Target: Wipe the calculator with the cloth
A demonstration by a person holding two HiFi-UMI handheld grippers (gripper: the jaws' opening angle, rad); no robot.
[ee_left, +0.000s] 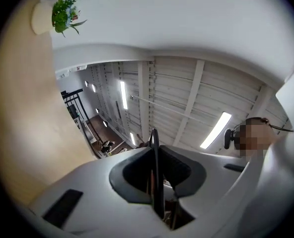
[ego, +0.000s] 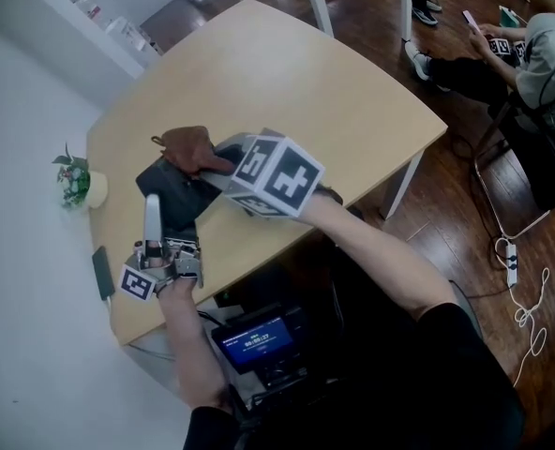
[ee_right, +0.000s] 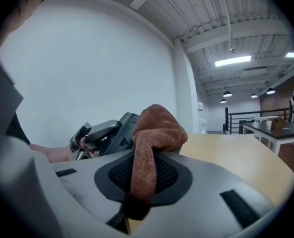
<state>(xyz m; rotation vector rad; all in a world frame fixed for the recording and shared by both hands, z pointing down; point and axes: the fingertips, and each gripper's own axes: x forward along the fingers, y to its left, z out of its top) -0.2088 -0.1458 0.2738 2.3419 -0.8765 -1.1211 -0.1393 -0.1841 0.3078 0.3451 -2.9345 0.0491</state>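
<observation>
- Pale wood table [ego: 287, 73] stands against a white wall [ego: 24, 111]. A small potted plant [ego: 74, 178] sits at its left edge and a flat dark device [ego: 102, 272] lies at the near left edge.
- Left gripper [ee_left: 156, 155]: jaws nearly together, clamped on the calculator [ee_left: 155, 182]. The calculator shows edge-on as a thin dark slab between the pads.
- Calculator location: left front part of the table, between the two grippers. Whether its far end rests on the tabletop cannot be determined.
- Left hand pose: forearm reaches in from the bottom of the head view. The gripper is tilted so that its own view takes in ceiling lights, with the tabletop at the left.
- Right gripper [ee_right: 146, 168]: jaws clenched on the brown cloth [ee_right: 157, 128]. A strip of cloth runs between the pads and bunches in a fold beyond the tips.
- Cloth location: the bunched end overlaps the far edge of the calculator in the head view.
- Right hand pose: forearm crosses from lower right toward the table centre. The marker cube [ego: 277, 176] faces up, and the gripper points roughly level toward the wall.
</observation>
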